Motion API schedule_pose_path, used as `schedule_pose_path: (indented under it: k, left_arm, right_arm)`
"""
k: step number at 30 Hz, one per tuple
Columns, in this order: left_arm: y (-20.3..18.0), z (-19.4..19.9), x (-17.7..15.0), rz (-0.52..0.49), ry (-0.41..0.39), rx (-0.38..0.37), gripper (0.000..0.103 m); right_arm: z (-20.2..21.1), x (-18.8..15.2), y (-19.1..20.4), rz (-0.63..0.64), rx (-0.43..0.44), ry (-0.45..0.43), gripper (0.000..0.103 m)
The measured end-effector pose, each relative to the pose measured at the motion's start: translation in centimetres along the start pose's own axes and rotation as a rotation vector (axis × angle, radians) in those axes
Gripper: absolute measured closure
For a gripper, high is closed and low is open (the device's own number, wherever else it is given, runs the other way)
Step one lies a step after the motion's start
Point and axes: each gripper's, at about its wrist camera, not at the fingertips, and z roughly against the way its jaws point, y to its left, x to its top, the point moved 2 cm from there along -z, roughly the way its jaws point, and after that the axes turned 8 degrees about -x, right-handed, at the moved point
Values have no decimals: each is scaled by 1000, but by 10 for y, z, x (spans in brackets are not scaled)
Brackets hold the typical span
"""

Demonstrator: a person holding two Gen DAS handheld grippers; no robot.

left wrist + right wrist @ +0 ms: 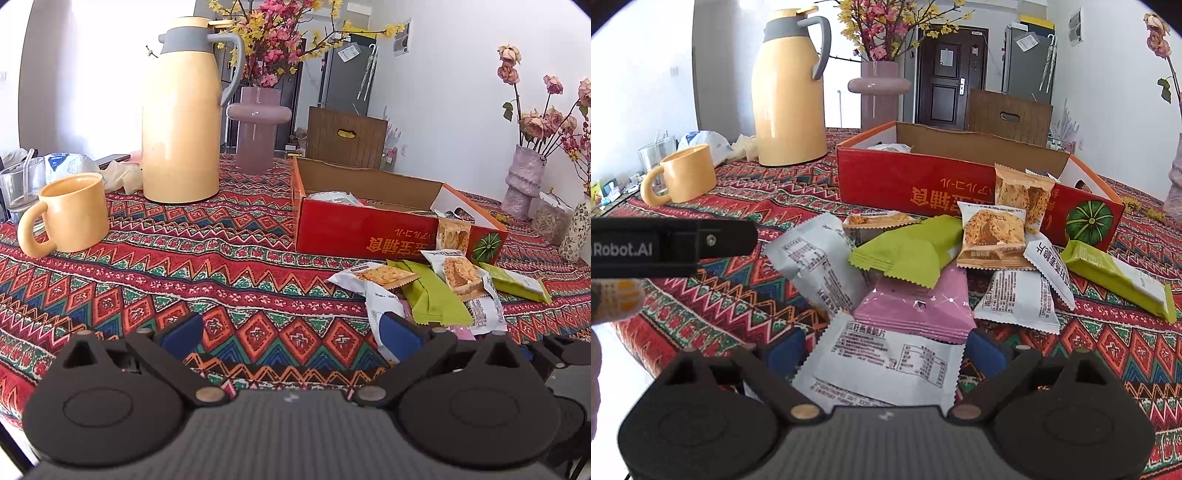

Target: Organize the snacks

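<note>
Right gripper [886, 354] fingers spread, straddling a white snack packet [882, 363] on the table [738, 295], long axis crosswise, unpinched. Left gripper [291, 332] fingers spread, empty, farther off. Red box [923, 184] beyond.

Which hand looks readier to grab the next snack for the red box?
The right gripper: its open jaws already flank a white packet. The left gripper hangs open over bare tablecloth, beside the pile.

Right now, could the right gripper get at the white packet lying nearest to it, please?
Probably yes: the right gripper is open, and the white packet already lies between its fingers with nothing on top.
</note>
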Motion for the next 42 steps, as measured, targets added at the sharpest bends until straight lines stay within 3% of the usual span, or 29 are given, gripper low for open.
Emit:
schedule_pose_path:
  k: [12, 16, 22, 35, 42]
  left_arm:
    - [-7, -5, -2, -5, 13, -10, 0]
    - [-10, -5, -2, -11, 15, -7, 0]
    - [-12, -4, -1, -15, 15, -3, 0]
    - [-18, -5, -1, -26, 20, -3, 0]
    - [-27, -13, 1, -34, 35, -42, 0]
  right_arm:
    - [9, -18, -37, -69, -61, 1, 11]
    - [11, -18, -39, -65, -38, -24, 27]
    - [12, -18, -41, -48, -5, -40, 37]
    - [16, -20, -49, -64, 17, -60, 54]
    - [22, -19, -61, -91, 7, -88, 57]
